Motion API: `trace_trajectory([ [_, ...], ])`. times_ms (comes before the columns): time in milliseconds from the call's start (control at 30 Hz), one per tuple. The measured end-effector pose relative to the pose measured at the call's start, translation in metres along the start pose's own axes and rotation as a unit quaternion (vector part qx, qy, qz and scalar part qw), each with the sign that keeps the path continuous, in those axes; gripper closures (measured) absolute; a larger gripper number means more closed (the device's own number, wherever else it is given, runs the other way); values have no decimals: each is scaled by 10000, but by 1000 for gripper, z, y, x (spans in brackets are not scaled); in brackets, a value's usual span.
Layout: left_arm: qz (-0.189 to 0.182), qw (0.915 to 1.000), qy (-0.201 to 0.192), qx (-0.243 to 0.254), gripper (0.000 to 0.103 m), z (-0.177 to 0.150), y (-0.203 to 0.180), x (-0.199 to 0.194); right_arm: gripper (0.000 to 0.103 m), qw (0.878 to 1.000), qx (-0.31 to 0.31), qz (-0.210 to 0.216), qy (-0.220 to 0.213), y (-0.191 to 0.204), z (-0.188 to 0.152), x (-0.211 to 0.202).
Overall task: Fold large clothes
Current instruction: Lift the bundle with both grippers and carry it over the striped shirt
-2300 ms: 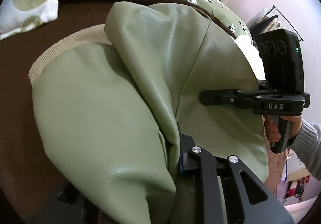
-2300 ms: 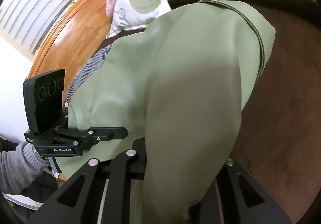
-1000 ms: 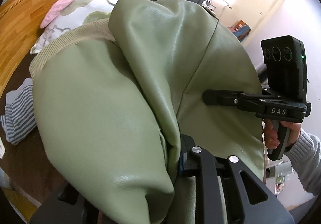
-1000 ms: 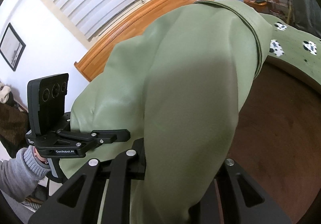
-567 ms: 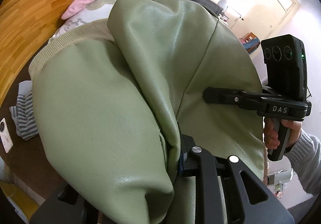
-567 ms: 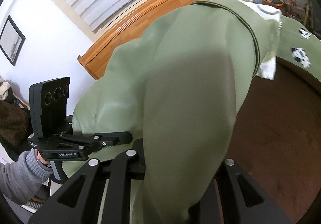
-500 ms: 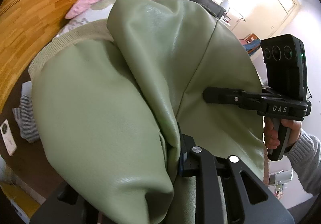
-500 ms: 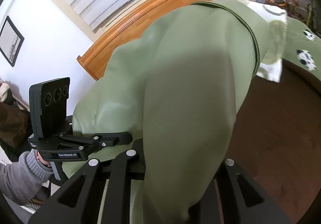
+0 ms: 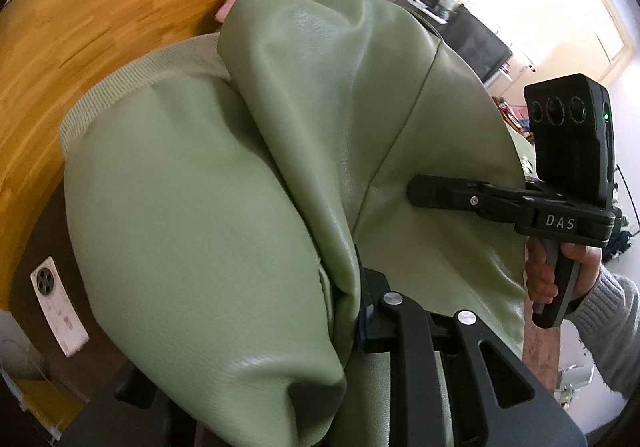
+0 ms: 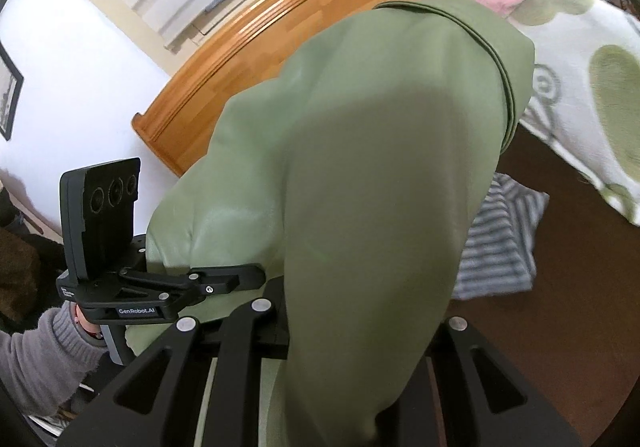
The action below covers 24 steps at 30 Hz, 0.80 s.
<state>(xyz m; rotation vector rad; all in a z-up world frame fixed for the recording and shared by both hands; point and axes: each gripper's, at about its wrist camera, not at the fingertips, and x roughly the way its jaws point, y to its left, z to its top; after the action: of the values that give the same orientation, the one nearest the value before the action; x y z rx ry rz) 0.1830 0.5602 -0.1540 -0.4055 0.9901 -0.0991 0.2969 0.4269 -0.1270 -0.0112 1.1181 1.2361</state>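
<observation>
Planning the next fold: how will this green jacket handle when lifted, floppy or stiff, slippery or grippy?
The jacket likely flops but holds bulk: it drapes in thick rounded folds over both grippers. Its glossy, leather-like sheen suggests it may slide. It is probably fairly heavy.

A pale green jacket (image 9: 224, 207) of smooth, faintly grained leather-like material with a soft sheen is being shown; its hem band (image 9: 132, 79), at ten o'clock in the left wrist view, is being seen as ribbed knit in matt cream. The right gripper (image 9: 416, 191) and left gripper (image 10: 256, 279) are being presented in matt black plastic or metal with bright metal screw heads. The headboard (image 10: 320, 7) is being displayed as glossy varnished wood. At three o'clock in the right wrist view, a striped garment (image 10: 500, 243) of soft cloth is being seen, and a fleecy blanket (image 10: 580, 79) at two o'clock. A grey sleeve (image 10: 36, 359) is being shown as coarse knit.
</observation>
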Motion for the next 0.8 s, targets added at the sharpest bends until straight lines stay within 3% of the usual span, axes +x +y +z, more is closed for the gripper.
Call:
trace_trajectory([
  [300, 148, 9998, 86, -120, 79, 25, 95, 77, 86, 9998, -14, 115, 138, -67, 35, 120],
  [533, 254, 9988, 286, -290, 78, 30, 143, 136, 85, 9988, -3, 172, 466, -122, 41, 203],
  [633, 256, 9979, 427, -404, 76, 26, 160, 165, 85, 9975, -69, 114, 695, -139, 40, 227],
  [800, 217, 9977, 406, -495, 67, 28, 171, 180, 80, 9966, -153, 152, 799, -157, 42, 241],
])
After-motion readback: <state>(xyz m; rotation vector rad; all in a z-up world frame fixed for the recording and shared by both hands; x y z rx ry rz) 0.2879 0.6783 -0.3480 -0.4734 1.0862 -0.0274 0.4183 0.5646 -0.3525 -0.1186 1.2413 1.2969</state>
